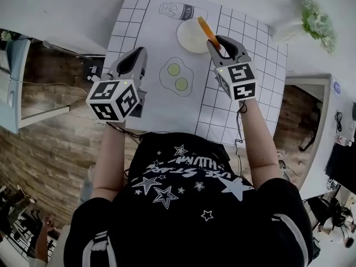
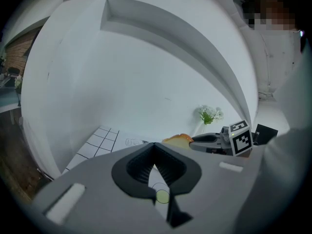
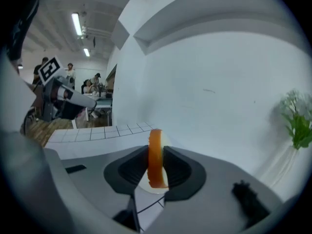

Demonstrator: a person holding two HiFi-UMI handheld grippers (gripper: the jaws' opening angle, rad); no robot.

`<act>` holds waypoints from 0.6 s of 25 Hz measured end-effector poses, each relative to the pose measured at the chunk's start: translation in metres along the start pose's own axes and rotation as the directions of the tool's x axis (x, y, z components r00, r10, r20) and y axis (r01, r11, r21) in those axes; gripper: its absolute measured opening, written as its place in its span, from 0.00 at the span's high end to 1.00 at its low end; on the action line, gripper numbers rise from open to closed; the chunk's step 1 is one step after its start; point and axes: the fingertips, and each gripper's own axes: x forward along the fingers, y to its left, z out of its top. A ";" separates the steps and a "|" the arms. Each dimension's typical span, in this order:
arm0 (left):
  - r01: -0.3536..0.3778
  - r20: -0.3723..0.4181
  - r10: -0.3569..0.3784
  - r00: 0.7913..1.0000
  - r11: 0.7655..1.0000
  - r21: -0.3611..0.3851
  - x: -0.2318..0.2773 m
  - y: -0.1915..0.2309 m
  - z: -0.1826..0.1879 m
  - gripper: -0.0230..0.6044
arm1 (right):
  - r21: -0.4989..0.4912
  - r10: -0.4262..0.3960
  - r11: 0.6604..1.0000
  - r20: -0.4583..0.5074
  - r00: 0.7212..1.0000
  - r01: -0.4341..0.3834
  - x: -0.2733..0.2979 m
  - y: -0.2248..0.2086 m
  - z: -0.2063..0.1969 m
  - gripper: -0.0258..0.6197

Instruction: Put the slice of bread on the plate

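**A:** Where is the slice of bread (image 1: 208, 31) at this point?

**B:** It is pinched on edge between the jaws of the right gripper (image 3: 156, 152), with its crust standing up out of them. From the head view it is held over the far right rim of the plate (image 1: 188, 38). It is not yet laid down.

**A:** And the left gripper (image 2: 155, 147)?

**B:** Its jaws are pressed together with nothing between them. It is held over the near left part of the mat (image 1: 161, 107), well apart from the plate, and is probably not needed for this step.

**A:** How is the placing best done?

**B:** The slice should first be carried inward until the middle of the plate lies beneath it. The wrist should then be rolled so that a broad face is turned downward. The slice should be lowered until it rests on the plate, and only then should the jaws be spread.

**A:** What is to be avoided?

**B:** A release while the slice is upright or over the rim, since it could topple onto the mat. The pinch should not be tightened either, because bread is likely to be crushed easily.
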 end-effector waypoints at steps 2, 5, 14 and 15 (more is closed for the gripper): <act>0.015 -0.011 -0.015 1.000 1.000 0.001 0.002 0.005 -0.002 0.95 | -0.089 -0.018 0.996 -0.022 1.000 0.016 0.011 0.004 -0.002 0.81; 0.036 -0.026 -0.035 0.999 0.999 0.003 0.004 0.010 -0.004 0.95 | -0.273 -0.041 0.962 -0.074 0.996 0.020 0.024 0.013 -0.009 0.81; 0.081 -0.059 -0.081 0.995 0.997 -0.006 0.010 0.019 -0.011 0.95 | -0.634 -0.072 0.771 -0.176 0.982 -0.057 0.052 0.055 -0.042 0.81; 0.087 -0.062 -0.087 0.994 0.996 -0.009 0.011 0.018 -0.012 0.95 | -0.636 -0.069 0.769 -0.187 0.980 -0.067 0.052 0.058 -0.047 0.81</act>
